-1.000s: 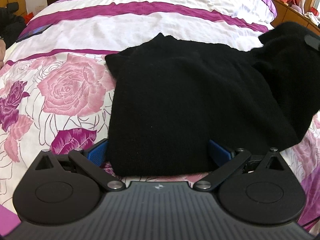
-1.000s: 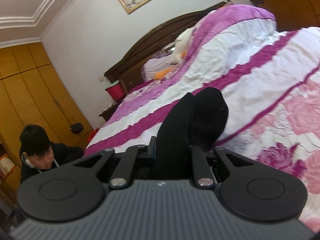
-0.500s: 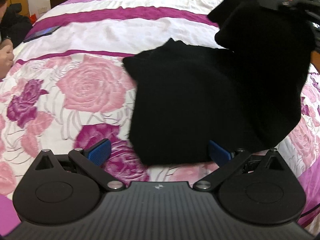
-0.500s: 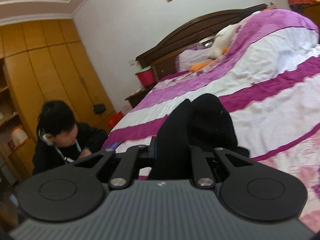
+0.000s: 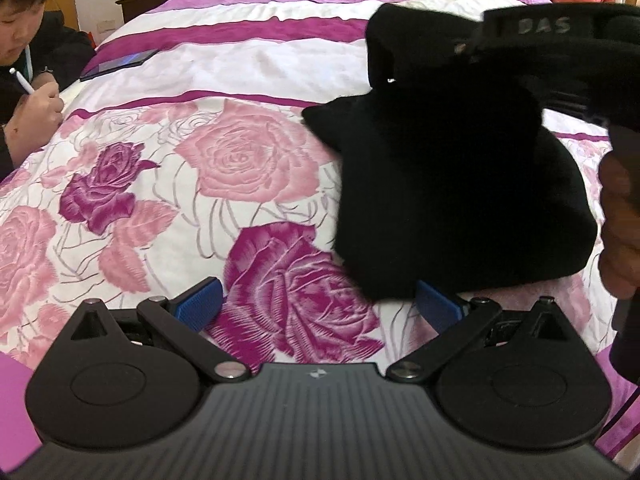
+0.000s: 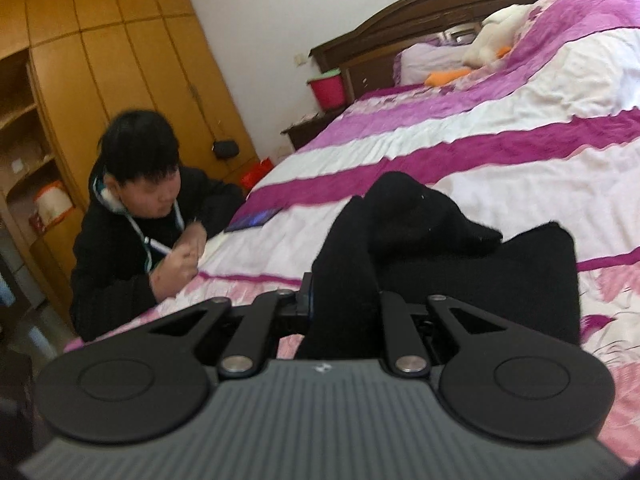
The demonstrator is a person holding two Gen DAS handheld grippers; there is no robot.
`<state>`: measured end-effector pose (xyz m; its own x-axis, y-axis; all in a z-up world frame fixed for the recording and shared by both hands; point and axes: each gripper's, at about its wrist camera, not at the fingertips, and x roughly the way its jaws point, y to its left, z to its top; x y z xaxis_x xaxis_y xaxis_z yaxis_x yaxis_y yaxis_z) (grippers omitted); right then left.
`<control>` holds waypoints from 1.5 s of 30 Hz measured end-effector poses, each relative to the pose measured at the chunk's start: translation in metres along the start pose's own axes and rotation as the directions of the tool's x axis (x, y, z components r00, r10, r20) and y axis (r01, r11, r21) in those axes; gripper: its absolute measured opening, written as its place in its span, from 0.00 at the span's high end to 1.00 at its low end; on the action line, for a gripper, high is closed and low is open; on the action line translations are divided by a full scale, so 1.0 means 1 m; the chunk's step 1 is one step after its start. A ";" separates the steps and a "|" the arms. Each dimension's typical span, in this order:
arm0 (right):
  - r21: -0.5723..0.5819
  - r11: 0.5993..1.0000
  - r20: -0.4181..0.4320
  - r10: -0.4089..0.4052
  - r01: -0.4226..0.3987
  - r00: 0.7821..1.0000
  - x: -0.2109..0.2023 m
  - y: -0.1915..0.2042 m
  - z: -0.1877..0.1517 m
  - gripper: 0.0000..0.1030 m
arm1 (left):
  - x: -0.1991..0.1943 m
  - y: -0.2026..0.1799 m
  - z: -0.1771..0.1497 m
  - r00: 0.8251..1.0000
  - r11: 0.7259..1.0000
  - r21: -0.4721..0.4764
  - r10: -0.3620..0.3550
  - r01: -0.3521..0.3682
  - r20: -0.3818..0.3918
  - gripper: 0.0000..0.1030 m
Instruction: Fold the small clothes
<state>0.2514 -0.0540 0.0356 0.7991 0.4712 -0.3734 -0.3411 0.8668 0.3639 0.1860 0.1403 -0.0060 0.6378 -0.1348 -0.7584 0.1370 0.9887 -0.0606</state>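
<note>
A small black knit garment [image 5: 460,200] lies on the floral bedspread [image 5: 240,160], right of centre in the left wrist view. My left gripper [image 5: 320,306] is open and empty, low over the bed at the garment's near edge; its right blue pad [image 5: 436,305] sits just by the hem. My right gripper [image 6: 344,300] is shut on a fold of the black garment [image 6: 348,248] and holds that edge up above the rest of the cloth [image 6: 500,276]. It shows at the upper right of the left wrist view [image 5: 404,76].
A person in a black hoodie [image 6: 140,208] sits at the left side of the bed, writing. A dark phone [image 5: 120,62] lies on the bedspread near them. A headboard, pillows and a plush toy [image 6: 492,36] are at the far end. A wooden wardrobe [image 6: 100,80] stands left.
My right gripper has carried the held edge of the garment leftward over the rest of it. The garment now looks bunched and narrower. My left gripper has shifted left, off the hem.
</note>
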 end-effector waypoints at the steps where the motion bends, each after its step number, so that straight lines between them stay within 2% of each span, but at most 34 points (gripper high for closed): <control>1: -0.007 1.000 -0.018 0.005 -0.005 1.000 0.004 0.001 -0.002 0.85 | -0.001 0.000 -0.001 1.000 1.000 0.001 0.007 -0.007 0.000 0.00; 4: -0.007 1.000 -0.095 0.029 -0.030 0.995 0.019 0.001 -0.007 0.85 | -0.001 0.003 -0.004 1.000 1.000 0.003 0.018 -0.018 0.004 0.00; 7: 0.016 0.998 -0.161 0.055 -0.053 0.985 0.028 -0.003 -0.010 0.80 | -0.002 0.006 -0.005 1.000 1.000 -0.006 0.018 -0.018 0.003 0.00; 10: 0.005 0.998 -0.154 0.068 -0.068 0.986 0.017 0.001 -0.010 0.72 | -0.003 0.008 -0.005 1.000 1.000 -0.018 0.015 -0.015 0.002 0.00; 12: -0.015 0.997 -0.135 0.077 -0.080 0.988 0.008 0.005 -0.009 0.61 | -0.004 0.009 -0.004 1.000 0.999 -0.029 0.014 -0.014 -0.002 0.00; 19: -0.015 0.994 -0.078 0.104 -0.106 0.991 -0.039 0.005 -0.008 0.59 | -0.011 0.012 -0.003 1.000 0.997 -0.078 -0.007 0.007 0.008 0.00; 23: -0.006 0.998 -0.024 0.055 -0.055 0.998 -0.071 -0.007 -0.010 0.59 | -0.026 0.015 0.001 0.997 0.992 -0.121 -0.039 0.046 0.061 0.00; 28: 0.010 0.996 0.004 -0.085 0.085 0.996 -0.097 -0.030 -0.019 0.59 | -0.038 0.011 0.014 0.989 0.987 -0.136 -0.064 0.082 0.131 0.00; 33: 0.139 0.976 -0.013 -0.169 0.170 0.985 -0.106 -0.062 -0.030 0.59 | -0.031 -0.001 0.034 0.982 0.986 -0.147 -0.050 0.077 0.180 0.00; 37: 0.171 0.969 -0.046 -0.175 0.180 0.983 -0.094 -0.070 -0.035 0.59 | -0.016 -0.008 0.053 0.981 0.985 -0.167 -0.014 0.047 0.193 0.00; 39: 0.169 0.971 -0.062 -0.162 0.170 0.985 -0.088 -0.070 -0.039 0.59 | -0.002 -0.010 0.058 0.987 0.986 -0.168 0.012 0.015 0.160 0.00; 41: 0.164 0.974 -0.075 -0.145 0.156 0.987 -0.085 -0.070 -0.044 0.59 | 0.012 -0.009 0.059 0.991 0.987 -0.157 0.065 -0.046 0.114 0.00; 43: 0.145 0.979 -0.079 -0.131 0.142 0.988 -0.083 -0.068 -0.046 0.59 | 0.023 -0.005 0.053 0.990 0.983 -0.156 0.114 -0.099 0.089 0.00; 45: 0.125 0.983 -0.082 -0.123 0.133 0.989 -0.083 -0.066 -0.048 0.59 | 0.029 0.002 0.047 0.988 0.979 -0.161 0.135 -0.121 0.079 0.00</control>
<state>0.1843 -0.1427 0.0012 0.7914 0.3730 -0.4843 -0.1673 0.8942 0.4153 0.2402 0.1352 0.0022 0.7080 -0.0046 -0.7062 -0.0651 0.9953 -0.0717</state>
